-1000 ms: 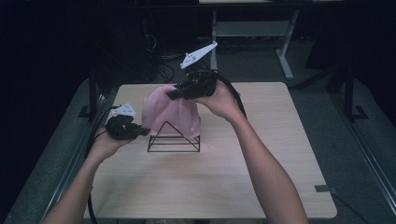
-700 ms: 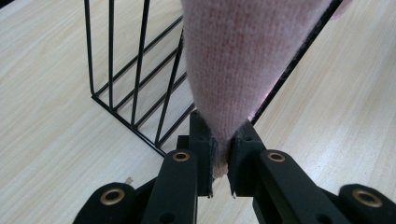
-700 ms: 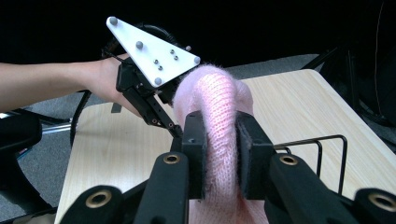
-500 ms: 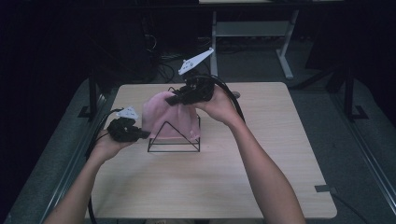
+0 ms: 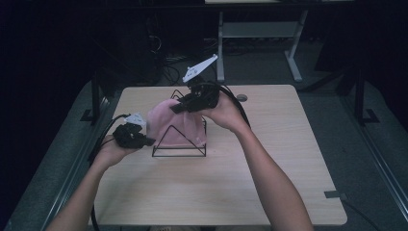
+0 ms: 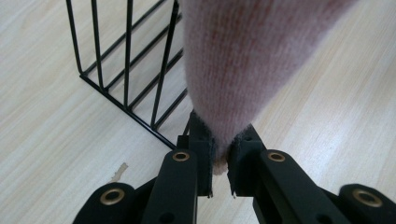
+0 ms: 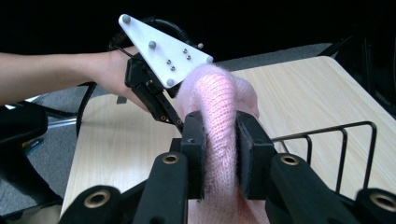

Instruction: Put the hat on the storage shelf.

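Pink knit garment (image 5: 175,126): soft, fuzzy, fine ribbed weave, pale pink; draped over a black wire rack (image 5: 179,144) near the centre of the light wood tabletop (image 5: 269,159). In the high view the cloth covers the rack's top and front face, and the rack's triangular end frame stands out dark against it.

Left gripper (image 5: 144,140): held at 9 o'clock of the rack, just beside the garment's lower left edge. In the left gripper view its jaws are nearly closed, pinching a narrow fold of the knit (image 6: 233,70) between the pads; the cloth rises away from the jaws in a taut cone. Rack wires (image 6: 126,65) stand at about 10 o'clock from the jaws, on the tabletop.

Right gripper (image 5: 180,106): at the top of the garment, about 12 o'clock of the rack, grey three-cornered plate (image 5: 199,68) tilted upward. In the right gripper view its jaws are part open and clamped on a thick rolled bunch of the knit (image 7: 219,116). The left gripper's plate (image 7: 161,49) shows farther off at 11 o'clock.
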The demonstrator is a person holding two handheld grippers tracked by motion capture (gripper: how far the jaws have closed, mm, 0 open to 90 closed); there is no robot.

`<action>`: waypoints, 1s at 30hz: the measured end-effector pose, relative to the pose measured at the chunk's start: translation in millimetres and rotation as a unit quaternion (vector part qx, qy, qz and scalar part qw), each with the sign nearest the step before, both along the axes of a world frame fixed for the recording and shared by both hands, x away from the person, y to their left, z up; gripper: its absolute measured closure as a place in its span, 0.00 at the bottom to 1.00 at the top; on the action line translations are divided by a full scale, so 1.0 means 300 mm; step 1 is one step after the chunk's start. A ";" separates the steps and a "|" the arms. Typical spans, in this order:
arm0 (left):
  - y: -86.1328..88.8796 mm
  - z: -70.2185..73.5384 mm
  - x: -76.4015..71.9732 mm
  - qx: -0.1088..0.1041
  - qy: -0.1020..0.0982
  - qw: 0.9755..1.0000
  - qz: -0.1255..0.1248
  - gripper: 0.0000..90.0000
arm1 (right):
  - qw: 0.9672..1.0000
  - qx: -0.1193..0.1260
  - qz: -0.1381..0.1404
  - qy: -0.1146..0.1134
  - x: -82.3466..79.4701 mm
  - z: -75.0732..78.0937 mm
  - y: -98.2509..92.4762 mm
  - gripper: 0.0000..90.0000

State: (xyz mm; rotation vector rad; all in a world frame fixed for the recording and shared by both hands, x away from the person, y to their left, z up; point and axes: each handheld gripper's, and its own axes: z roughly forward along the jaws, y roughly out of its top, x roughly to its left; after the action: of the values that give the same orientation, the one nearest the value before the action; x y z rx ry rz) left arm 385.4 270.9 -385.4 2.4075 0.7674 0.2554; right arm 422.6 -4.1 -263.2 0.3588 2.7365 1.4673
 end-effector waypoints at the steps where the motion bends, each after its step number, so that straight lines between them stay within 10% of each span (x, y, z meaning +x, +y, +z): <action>1: 0.001 -0.008 0.000 -0.003 0.003 1.000 0.001 0.90 | 1.000 -0.002 -0.001 0.000 0.000 -0.008 0.001 0.83; 30: 0.011 -0.098 0.009 0.021 0.031 0.999 0.004 0.91 | 0.999 -0.021 0.003 0.031 0.004 -0.117 0.020 0.82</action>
State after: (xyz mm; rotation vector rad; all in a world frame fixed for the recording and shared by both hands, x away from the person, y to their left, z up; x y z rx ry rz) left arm 388.1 274.3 -414.9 2.4626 0.8075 0.2017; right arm 423.7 1.9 -298.4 0.4021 2.8134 1.4226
